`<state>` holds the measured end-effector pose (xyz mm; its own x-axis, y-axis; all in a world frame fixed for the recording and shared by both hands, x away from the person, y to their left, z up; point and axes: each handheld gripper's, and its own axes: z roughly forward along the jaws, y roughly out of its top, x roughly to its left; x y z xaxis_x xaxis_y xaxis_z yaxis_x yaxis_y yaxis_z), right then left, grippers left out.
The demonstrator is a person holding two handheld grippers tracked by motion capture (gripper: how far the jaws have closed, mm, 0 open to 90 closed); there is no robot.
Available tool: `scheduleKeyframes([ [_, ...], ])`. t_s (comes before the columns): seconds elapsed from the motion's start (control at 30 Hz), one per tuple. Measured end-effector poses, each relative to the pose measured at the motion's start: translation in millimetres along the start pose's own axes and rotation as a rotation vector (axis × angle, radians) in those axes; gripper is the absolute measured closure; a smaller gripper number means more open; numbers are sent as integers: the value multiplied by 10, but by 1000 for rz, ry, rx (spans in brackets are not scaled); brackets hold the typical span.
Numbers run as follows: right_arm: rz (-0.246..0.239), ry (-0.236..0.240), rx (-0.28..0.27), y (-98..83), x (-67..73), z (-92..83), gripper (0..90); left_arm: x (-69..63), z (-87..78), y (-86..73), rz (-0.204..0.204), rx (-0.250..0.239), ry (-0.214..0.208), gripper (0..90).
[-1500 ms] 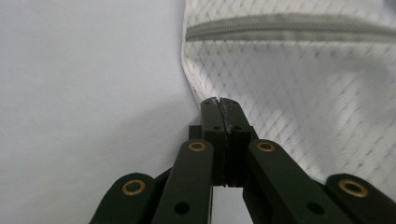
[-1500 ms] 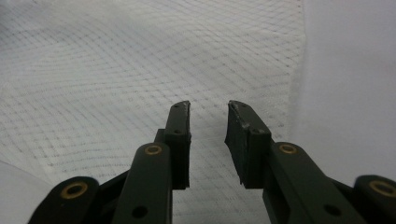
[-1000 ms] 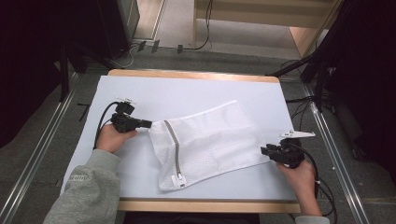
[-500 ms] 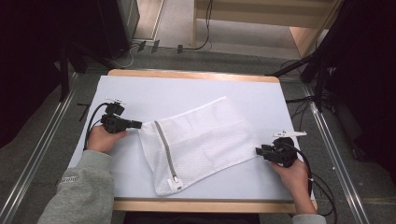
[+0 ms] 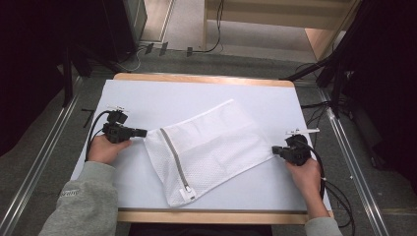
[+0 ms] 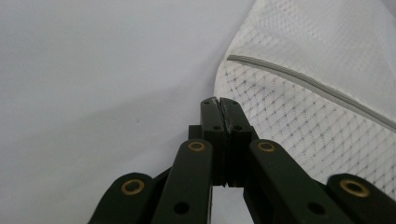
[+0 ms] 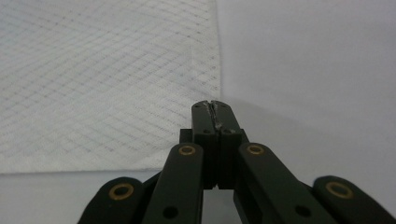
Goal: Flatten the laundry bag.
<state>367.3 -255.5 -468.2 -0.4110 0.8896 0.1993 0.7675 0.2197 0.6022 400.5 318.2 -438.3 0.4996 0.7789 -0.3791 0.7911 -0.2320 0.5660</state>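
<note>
A white mesh bag (image 5: 211, 142) with a grey zipper (image 5: 173, 157) lies flat and slanted on the white table cover (image 5: 162, 96). My left gripper (image 5: 145, 132) is at the bag's left corner. In the left gripper view its jaws (image 6: 218, 100) are pressed together at the mesh edge (image 6: 303, 107), beside the zipper (image 6: 303, 79). My right gripper (image 5: 274, 150) is at the bag's right corner. Its jaws (image 7: 214, 103) have just been closing and now meet, with a thin pale sliver of the mesh (image 7: 102, 79) corner pinched between the pads.
The table's wooden edge (image 5: 206, 78) runs along the far side. Metal rails (image 5: 44, 167) flank the table on the floor. A cable (image 5: 339, 196) trails from the right gripper off the right side. A grey sleeve (image 5: 83, 201) enters at bottom left.
The left gripper moved left and the bag slid left with it. The right gripper shifted toward the bag's right corner and its jaws closed there.
</note>
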Motion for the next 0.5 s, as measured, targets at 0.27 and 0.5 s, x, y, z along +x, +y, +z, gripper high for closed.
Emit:
scheduleKeyframes([
  [0.27, 3, -14, -35, 303, -98, 189, 900, -144, -107, -206, 17, -2, 6, 900],
  [0.5, 1, -14, -50, 582, -169, 389, 900, -320, -233, -431, 35, -6, -15, 900],
])
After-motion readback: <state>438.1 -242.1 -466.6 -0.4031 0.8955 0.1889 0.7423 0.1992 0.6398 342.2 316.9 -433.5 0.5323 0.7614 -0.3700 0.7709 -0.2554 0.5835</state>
